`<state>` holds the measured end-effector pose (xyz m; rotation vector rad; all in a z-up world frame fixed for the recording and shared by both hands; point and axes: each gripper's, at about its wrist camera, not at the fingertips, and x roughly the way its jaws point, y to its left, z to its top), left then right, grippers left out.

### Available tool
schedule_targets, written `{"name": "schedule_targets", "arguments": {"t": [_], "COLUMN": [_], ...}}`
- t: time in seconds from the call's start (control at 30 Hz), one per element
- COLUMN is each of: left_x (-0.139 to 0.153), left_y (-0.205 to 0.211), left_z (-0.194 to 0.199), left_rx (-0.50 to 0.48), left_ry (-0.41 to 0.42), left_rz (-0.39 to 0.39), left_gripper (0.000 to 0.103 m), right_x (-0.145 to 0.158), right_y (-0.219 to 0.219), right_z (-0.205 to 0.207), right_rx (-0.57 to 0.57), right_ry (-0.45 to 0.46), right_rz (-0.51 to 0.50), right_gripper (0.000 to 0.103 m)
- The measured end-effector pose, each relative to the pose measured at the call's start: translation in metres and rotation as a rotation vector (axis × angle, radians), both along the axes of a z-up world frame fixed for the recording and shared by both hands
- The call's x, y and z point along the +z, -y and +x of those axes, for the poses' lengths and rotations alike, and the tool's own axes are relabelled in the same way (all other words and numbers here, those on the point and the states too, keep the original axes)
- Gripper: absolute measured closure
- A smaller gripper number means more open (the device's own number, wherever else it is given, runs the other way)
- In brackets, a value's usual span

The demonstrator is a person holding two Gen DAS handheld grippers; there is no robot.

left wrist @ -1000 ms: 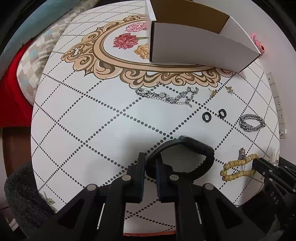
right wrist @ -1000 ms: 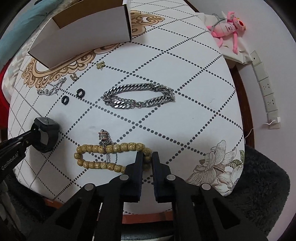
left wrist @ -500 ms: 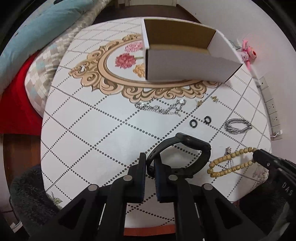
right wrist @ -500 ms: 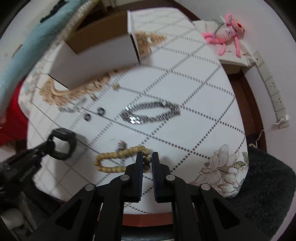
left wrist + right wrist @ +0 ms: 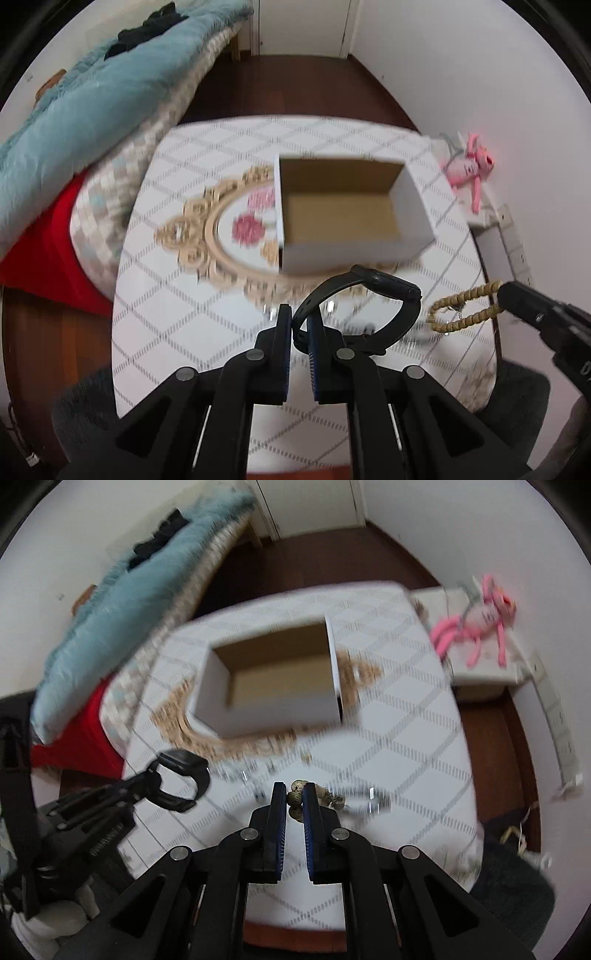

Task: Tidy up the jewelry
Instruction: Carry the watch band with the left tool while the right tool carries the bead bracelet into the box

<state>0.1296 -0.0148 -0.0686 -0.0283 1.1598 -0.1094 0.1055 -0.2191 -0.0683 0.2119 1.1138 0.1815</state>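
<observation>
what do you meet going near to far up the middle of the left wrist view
left gripper fingers → black watch held between them → open cardboard box on the table → dark wood floor → white door

We are in a home bedroom: a bed (image 5: 122, 122) with a blue blanket (image 5: 74, 103), a dark wooden floor (image 5: 295, 88), a pink plush toy (image 5: 471, 168), and a flower-patterned tabletop (image 5: 192, 314).

One box (image 5: 354, 254), one watch (image 5: 384, 291), one bead bracelet (image 5: 465, 306)
</observation>
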Motion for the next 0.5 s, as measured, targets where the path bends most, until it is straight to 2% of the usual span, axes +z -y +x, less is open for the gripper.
{"name": "schedule_targets", "arguments": {"t": [0.1,0.23,0.37,0.5], "left_x": [0.01,0.017,0.013,0.002], "left_y": [0.003,0.006,0.008,0.009], "left_z": [0.022,0.049,0.075,0.097], "left_rx": [0.007,0.011,0.006,0.0], "left_ry": [0.031,0.043,0.03,-0.008], "left_rz": [-0.001,-0.012,-0.017,-0.032], "left_gripper": [0.097,0.097,0.097,0.097], "right_x": [0.023,0.04,0.041,0.026], "right_y": [-0.001,-0.003,-0.005,-0.006], "right_z": [0.024,0.058,0.091,0.118], "right_rx": [0.009,0.025,0.036,0.041], "right_ry": [0.052,0.085,0.078,0.04], "right_rz": [0.006,0.006,0.016,0.025], "right_gripper": [0.094,0.094,0.094,0.094]}}
